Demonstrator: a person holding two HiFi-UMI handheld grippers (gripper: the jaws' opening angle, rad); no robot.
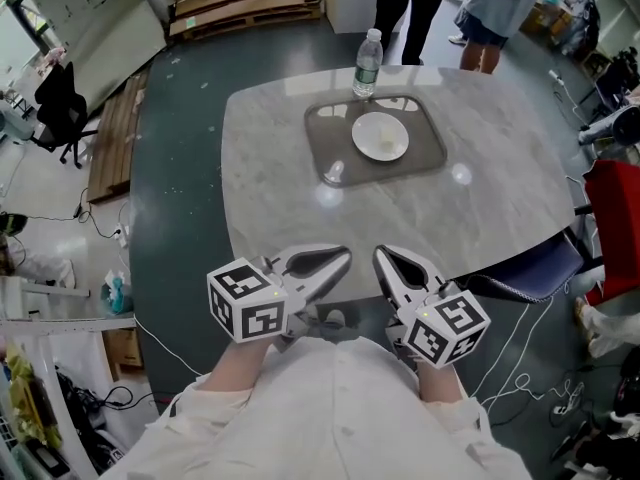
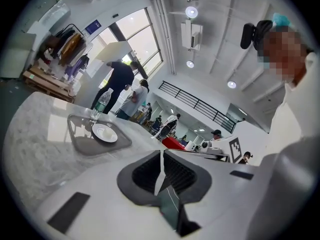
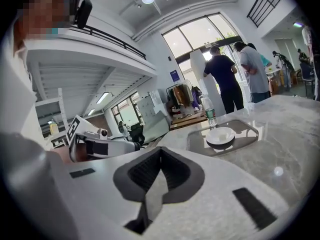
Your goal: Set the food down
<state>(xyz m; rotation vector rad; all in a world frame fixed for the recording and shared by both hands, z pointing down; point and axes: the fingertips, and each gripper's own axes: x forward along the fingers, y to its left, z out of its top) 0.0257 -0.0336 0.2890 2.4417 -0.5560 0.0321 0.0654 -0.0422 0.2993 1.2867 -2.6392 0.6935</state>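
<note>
A white plate lies in a grey tray at the far middle of the marble table; I cannot tell whether food is on it. A clear water bottle stands just behind the tray. My left gripper and right gripper sit side by side over the table's near edge, close to my body, both shut with nothing between the jaws. The left gripper view shows its shut jaws, the left gripper, with the plate far ahead. The right gripper looks toward the plate and bottle.
Two people stand beyond the table's far edge. A dark blue chair is tucked at the right front corner, with a red object beside it. Wooden pallets and cables lie on the floor to the left.
</note>
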